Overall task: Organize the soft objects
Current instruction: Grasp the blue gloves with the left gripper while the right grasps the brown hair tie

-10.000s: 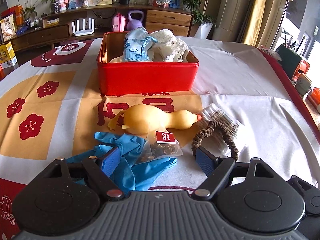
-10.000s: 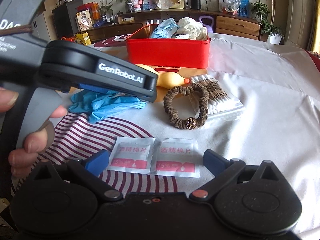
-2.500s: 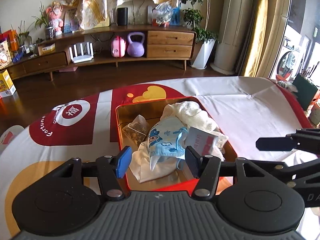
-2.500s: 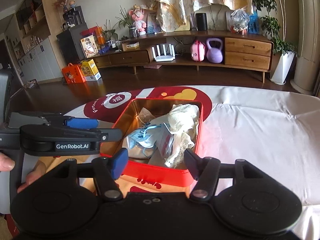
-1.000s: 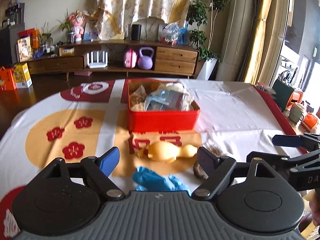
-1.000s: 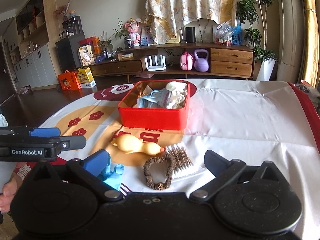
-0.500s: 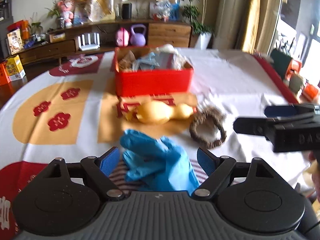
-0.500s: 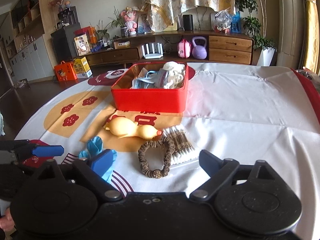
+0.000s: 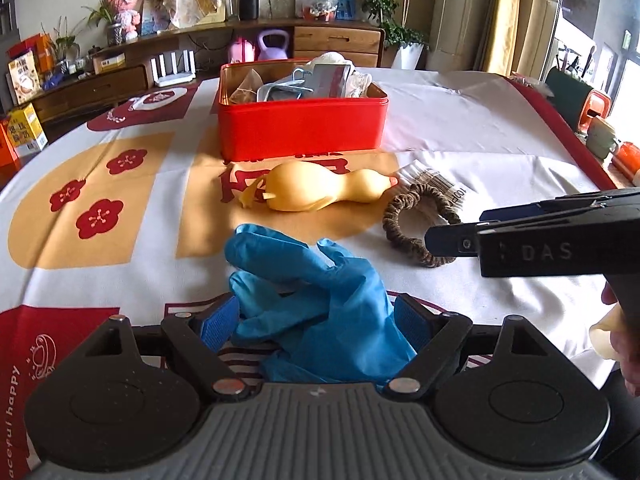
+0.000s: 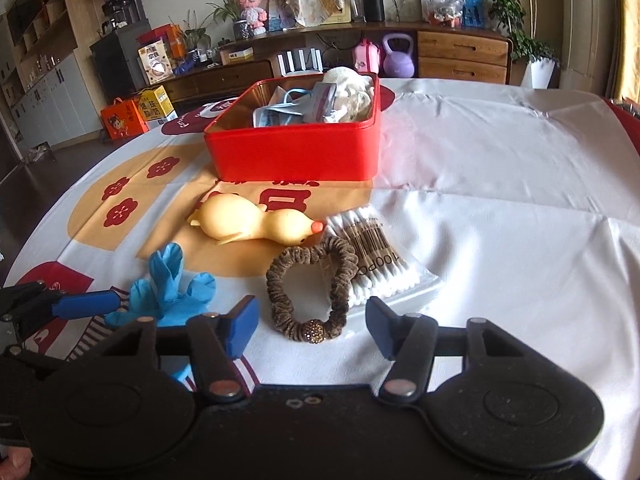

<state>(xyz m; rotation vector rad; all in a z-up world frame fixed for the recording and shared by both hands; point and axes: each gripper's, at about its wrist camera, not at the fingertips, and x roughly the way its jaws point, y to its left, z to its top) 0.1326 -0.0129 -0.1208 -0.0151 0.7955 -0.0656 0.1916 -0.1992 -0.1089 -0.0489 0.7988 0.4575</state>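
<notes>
Lying between the wide-open left tool (image 9: 316,322), the blue gloves (image 9: 320,300) crowd a rubber duck (image 10: 256,224), while the right tool (image 10: 312,326), just narrowing, straddles the brown scrunchie (image 10: 312,284) untouched, with cotton swabs (image 10: 376,256) beside it and the red tin (image 10: 296,152) beyond.

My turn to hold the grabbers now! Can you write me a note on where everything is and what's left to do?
Left gripper: open, fingers either side of the blue gloves, not squeezing.
Right gripper: open, jaws just been closing, around the brown scrunchie, not gripping.
Done: mask, cloth and packets lie in the red tin.
Left on the table: gloves, scrunchie, rubber duck, cotton swabs.
</notes>
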